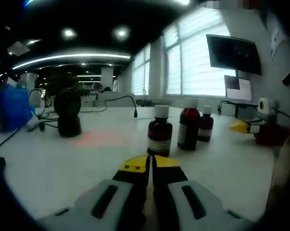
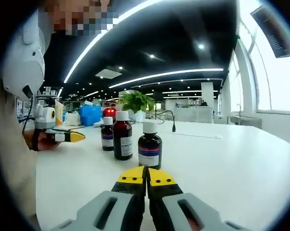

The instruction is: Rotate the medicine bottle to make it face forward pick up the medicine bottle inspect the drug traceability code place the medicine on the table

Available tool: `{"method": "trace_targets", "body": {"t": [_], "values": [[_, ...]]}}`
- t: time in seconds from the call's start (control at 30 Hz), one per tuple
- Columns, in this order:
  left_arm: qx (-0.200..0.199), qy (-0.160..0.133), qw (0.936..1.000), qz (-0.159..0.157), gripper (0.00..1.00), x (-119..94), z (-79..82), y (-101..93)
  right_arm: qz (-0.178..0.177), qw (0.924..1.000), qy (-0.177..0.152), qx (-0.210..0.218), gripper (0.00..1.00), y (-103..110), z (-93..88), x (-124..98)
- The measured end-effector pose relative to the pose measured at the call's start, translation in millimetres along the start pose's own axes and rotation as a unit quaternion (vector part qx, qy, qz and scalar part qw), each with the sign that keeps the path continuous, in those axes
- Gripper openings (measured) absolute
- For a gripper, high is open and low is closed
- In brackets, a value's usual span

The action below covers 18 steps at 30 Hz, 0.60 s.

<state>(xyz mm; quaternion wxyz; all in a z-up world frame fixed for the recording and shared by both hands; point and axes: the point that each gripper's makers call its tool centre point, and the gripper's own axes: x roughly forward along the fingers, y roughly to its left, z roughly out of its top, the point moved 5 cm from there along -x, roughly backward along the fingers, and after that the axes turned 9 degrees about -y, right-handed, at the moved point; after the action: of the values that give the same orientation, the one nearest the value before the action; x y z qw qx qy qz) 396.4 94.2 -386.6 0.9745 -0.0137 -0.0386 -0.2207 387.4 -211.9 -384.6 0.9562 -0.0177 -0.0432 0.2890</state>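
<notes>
Three dark brown medicine bottles with white caps stand upright on the white table point(image 1: 63, 163). In the left gripper view the nearest bottle point(image 1: 160, 132) is just beyond my left gripper point(image 1: 151, 159), whose yellow-tipped jaws are shut with nothing between them. The other two bottles point(image 1: 189, 126) point(image 1: 205, 123) stand behind it to the right. In the right gripper view the nearest bottle point(image 2: 150, 145) shows a white label with a blue band, a short way ahead of my right gripper point(image 2: 146, 171), which is also shut and empty. The two further bottles point(image 2: 122, 135) point(image 2: 107, 134) stand to its left.
A black rounded object point(image 1: 68, 113) with cables and a blue box point(image 1: 12, 108) stand at the table's far left. A monitor point(image 1: 233, 53) hangs by the windows. A potted plant point(image 2: 137, 102) stands at the back. A person's hand point(image 2: 39, 139) holds the other gripper.
</notes>
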Motion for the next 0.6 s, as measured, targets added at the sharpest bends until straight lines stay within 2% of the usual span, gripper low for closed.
{"method": "trace_targets", "body": {"t": [0.07,0.1,0.13,0.17,0.2,0.3,0.4,0.47,0.6], "values": [[0.010,-0.014,0.9998,-0.005,0.00,1,4.0,-3.2,0.010,1.0000,-0.002,0.000,0.00,3,0.1,1],[0.024,-0.012,0.9993,-0.026,0.00,6,3.2,-7.3,0.013,0.9999,-0.001,-0.003,0.00,5,-0.2,1],[0.018,0.000,0.9988,-0.045,0.00,9,-0.5,-11.6,0.015,0.9999,-0.002,-0.008,0.00,6,0.2,1],[-0.001,0.032,0.9981,-0.052,0.00,12,-8.0,-14.0,0.017,0.9997,-0.005,-0.015,0.00,8,0.7,1],[0.004,0.043,0.9982,-0.041,0.00,11,-10.4,-10.6,0.016,0.9997,-0.003,-0.018,0.00,8,0.3,1],[-0.009,-0.002,0.9987,-0.049,0.00,7,1.2,-12.4,0.010,0.9991,-0.002,-0.041,0.00,9,0.3,1],[-0.006,-0.006,0.9981,-0.061,0.00,4,2.4,-14.7,0.023,0.9983,-0.007,-0.053,0.00,13,1.3,1],[0.002,-0.014,0.9981,-0.060,0.00,4,4.4,-14.4,0.027,0.9984,-0.007,-0.048,0.00,14,1.1,1],[-0.009,-0.020,0.9984,-0.053,0.00,2,6.5,-11.5,0.025,0.9991,-0.006,-0.035,0.00,12,1.8,0]]}}
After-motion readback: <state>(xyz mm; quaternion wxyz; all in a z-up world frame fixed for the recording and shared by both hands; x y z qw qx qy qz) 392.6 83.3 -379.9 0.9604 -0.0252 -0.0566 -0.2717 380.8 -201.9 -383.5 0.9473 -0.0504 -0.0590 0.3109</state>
